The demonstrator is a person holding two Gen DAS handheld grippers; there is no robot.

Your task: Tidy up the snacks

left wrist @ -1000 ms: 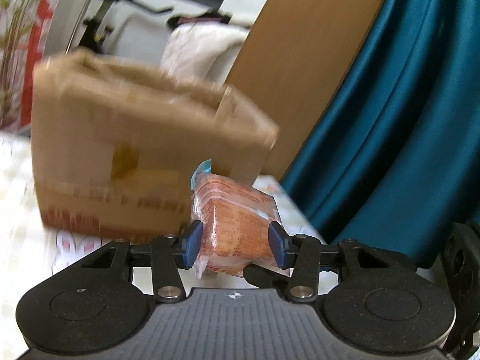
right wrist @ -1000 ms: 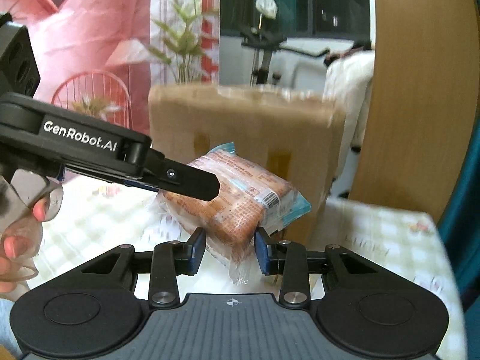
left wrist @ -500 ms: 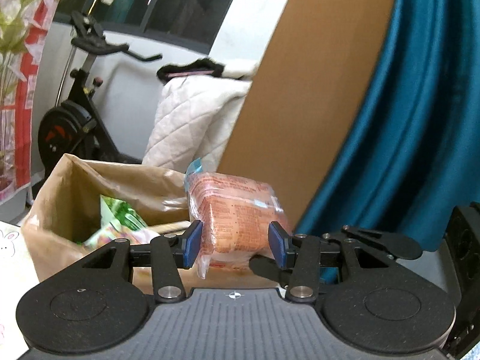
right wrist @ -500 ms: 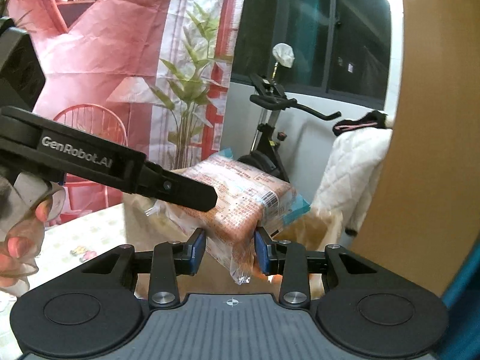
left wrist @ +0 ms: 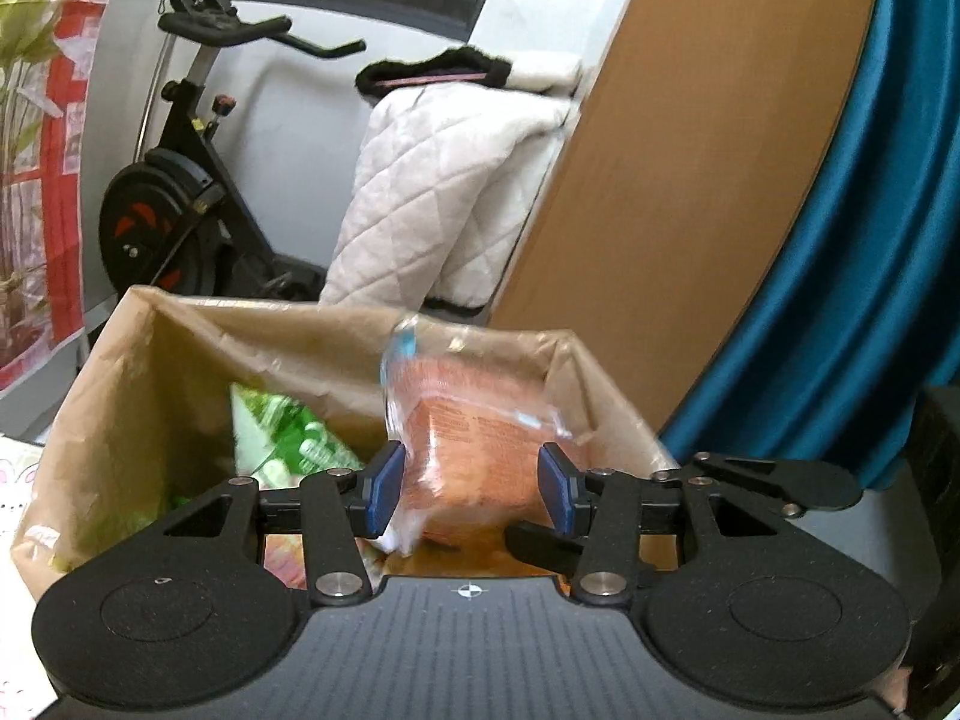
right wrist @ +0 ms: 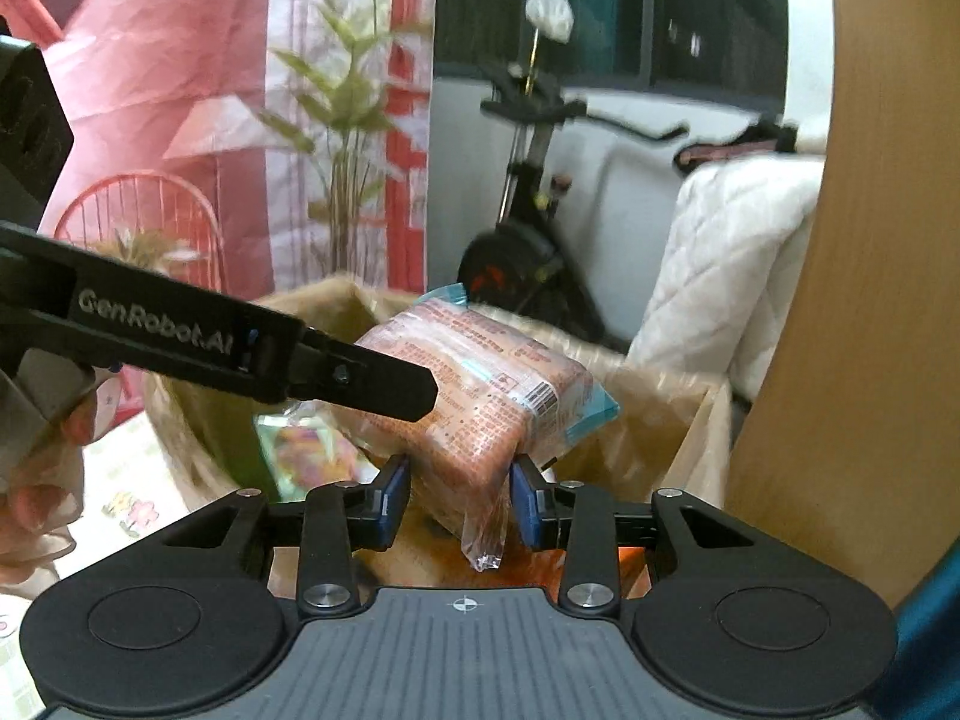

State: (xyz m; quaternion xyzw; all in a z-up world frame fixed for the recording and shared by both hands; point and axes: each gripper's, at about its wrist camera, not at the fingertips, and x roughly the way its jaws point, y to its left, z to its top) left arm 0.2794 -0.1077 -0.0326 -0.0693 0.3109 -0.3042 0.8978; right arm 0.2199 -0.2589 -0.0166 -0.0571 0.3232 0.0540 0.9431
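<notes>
Both claws now over brown box, gripping orange snack pack, right claw loosening, left claw marked GenRobot.AI

Orange snack pack, clear wrap, tilted, above open brown bag. Green pack inside bag, left side.

A lived-in home room, doubling as storage. An exercise bike is standing by the white wall under a dark window. A quilted white cover is hanging over something beside it. A teal curtain is hanging along the right, next to a wooden panel. A floral tablecloth is covering the table; a plant and a red-and-white drape are showing behind.
</notes>
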